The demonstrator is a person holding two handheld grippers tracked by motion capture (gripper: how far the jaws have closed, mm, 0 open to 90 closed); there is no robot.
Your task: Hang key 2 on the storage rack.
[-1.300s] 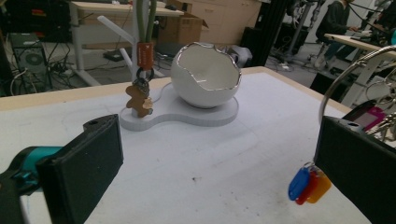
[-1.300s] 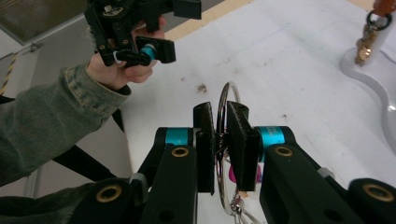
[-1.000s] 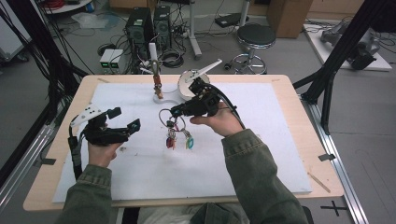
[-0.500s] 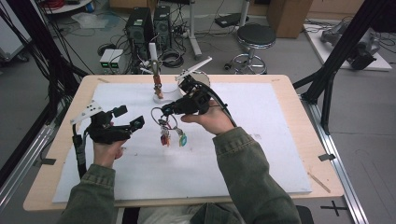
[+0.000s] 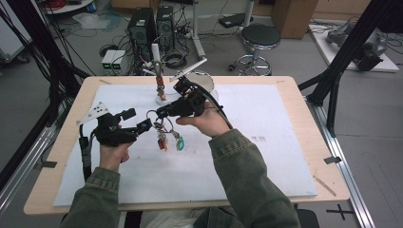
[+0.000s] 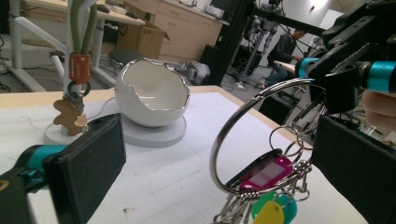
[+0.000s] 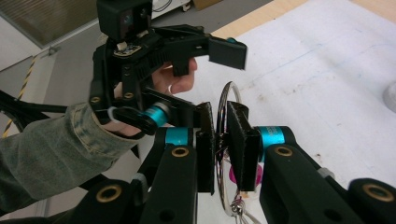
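The key ring (image 5: 156, 117) with its bunch of keys and coloured tags (image 5: 169, 140) hangs clear of the table (image 5: 285, 123), pinched at its wire by the right tool (image 5: 161, 112), whose pads are pressed together on it, as the right gripper view shows (image 7: 224, 140). So the pick-up looks done: the bunch is off the white sheet and carried in the air between the two hands. The left tool (image 5: 140, 121) sits just beside the ring with its jaws standing apart; they have just been closing a little, yet in the left gripper view the big ring (image 6: 243, 140) lies between them without either pad pressing on it. Going by this, a handover or a two-handed grip is only beginning. Farther back on the table stand a small hanger stand (image 5: 160, 90), already bearing a gingerbread-shaped fob (image 6: 69, 116), and a white eggshell-shaped bowl (image 6: 152, 93). Neither has received the bunch, so what seems left is for the left tool to clamp on, and then to hang or drop the keys at one of those two places
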